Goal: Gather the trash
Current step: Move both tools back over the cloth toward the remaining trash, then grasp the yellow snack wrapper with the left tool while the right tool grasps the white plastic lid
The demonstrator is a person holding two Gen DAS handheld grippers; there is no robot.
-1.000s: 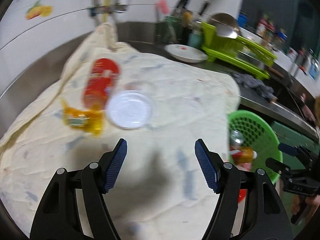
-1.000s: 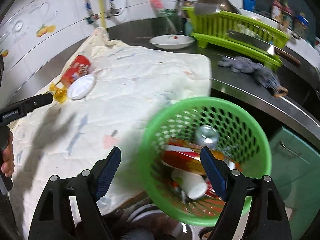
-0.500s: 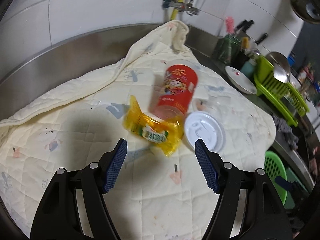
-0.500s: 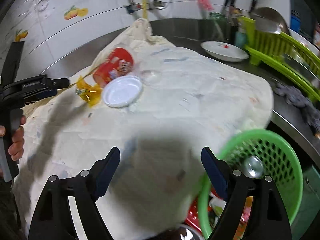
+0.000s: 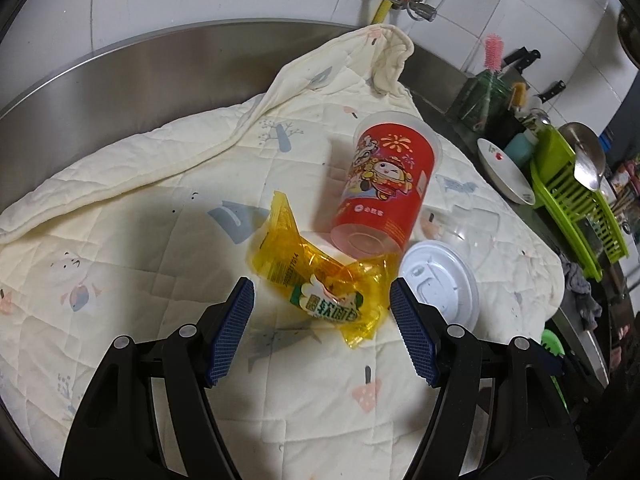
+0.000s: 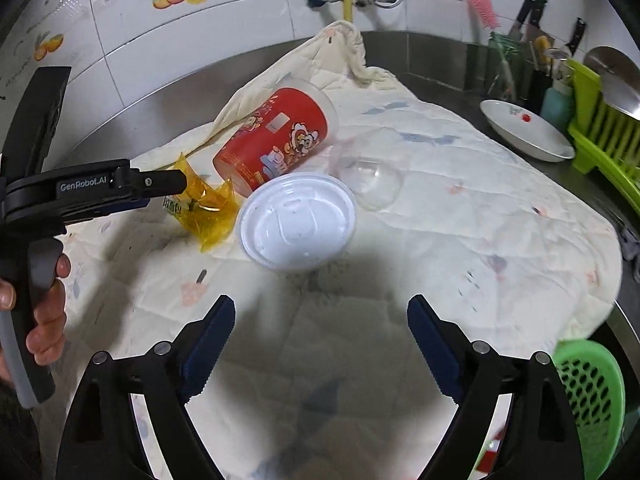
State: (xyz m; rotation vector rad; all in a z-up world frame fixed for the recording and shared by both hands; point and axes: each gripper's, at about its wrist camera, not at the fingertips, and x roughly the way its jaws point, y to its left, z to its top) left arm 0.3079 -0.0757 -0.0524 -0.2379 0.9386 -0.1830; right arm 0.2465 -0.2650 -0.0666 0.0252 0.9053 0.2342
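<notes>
Through your left wrist camera, your left claw (image 5: 322, 320) has its jaws wide apart and clamped on nothing. The crumpled yellow wrapper (image 5: 316, 280) lies on the cream quilted cloth (image 5: 140, 240) just ahead of the tips and partly between them, and neither blue pad (image 5: 230, 336) touches it. The red cup (image 5: 384, 188) lies on its side just behind the wrapper, its base against the wrapper's far end. The white lid (image 5: 440, 284) lies flat just right of the wrapper, close to your right-hand finger. A clear dome lid (image 5: 472, 228) sits behind the white lid. Left of the wrapper the cloth is bare up to its folded edge and the steel wall (image 5: 120, 92). Right of the white lid the cloth ends at the counter, near a white plate (image 5: 504, 176) and a green dish rack (image 5: 576, 208).

Through your right wrist camera, your right claw (image 6: 320, 344) has its jaws spread wide and they have just been opening further; nothing is between them, only bare cloth. The white lid (image 6: 296, 228) lies beyond the tips, well clear of them. The wrapper (image 6: 208, 212) lies left of the lid, with the left claw's tip (image 6: 160, 184) over it and your hand (image 6: 44, 312) on that handle. The red cup (image 6: 276, 140) lies behind the lid. The green basket (image 6: 588, 392) sits low at the right, past the cloth's edge.
</notes>
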